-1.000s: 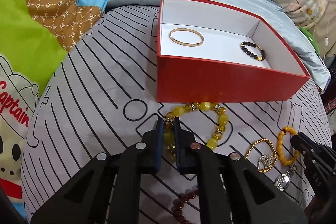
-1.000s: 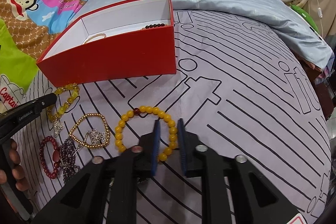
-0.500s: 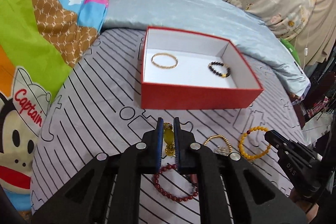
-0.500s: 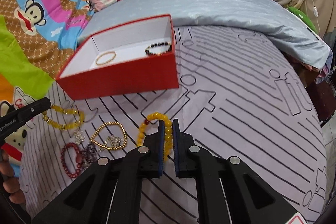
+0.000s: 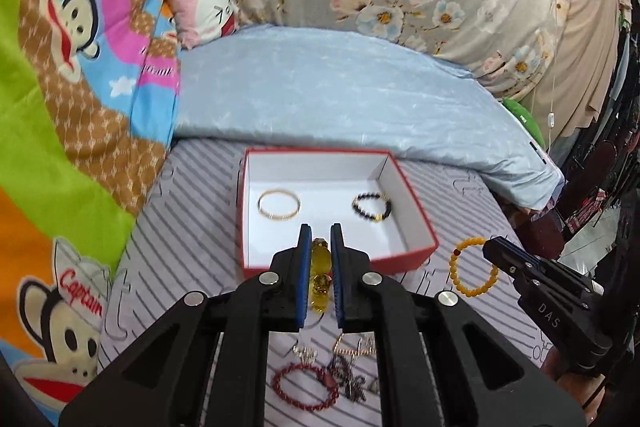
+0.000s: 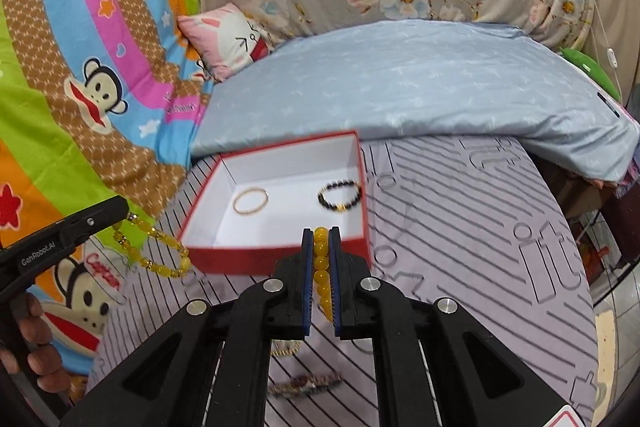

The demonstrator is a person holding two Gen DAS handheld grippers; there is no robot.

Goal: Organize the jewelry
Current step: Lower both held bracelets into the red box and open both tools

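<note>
Jaws of the left gripper are pinched nearly together on a chunky yellow-bead bracelet, which hangs from them clear of the bed; jaws of the right gripper are likewise almost closed, clamped on a strand of the orange-bead bracelet, whose loop dangles in the air at the right in the left wrist view. Below both lies the bed, covered with a pale sheet printed with dark lines, with a light blue quilt folded across its far side and a cartoon-monkey blanket along the left. On the sheet, just in front of the quilt, sits the open red box with a white lining. Inside it a thin gold bangle lies at the left and a dark-bead bracelet at the right, well apart from each other. Nearer the cameras, on the sheet below the left gripper, lie the remaining pieces: a dark red bead bracelet, with a gold chain and a small tangle of dark and silvery pieces just beside it, too blurred to tell apart. A person's fingers wrap the left gripper's handle at the lower left of the right wrist view.
</note>
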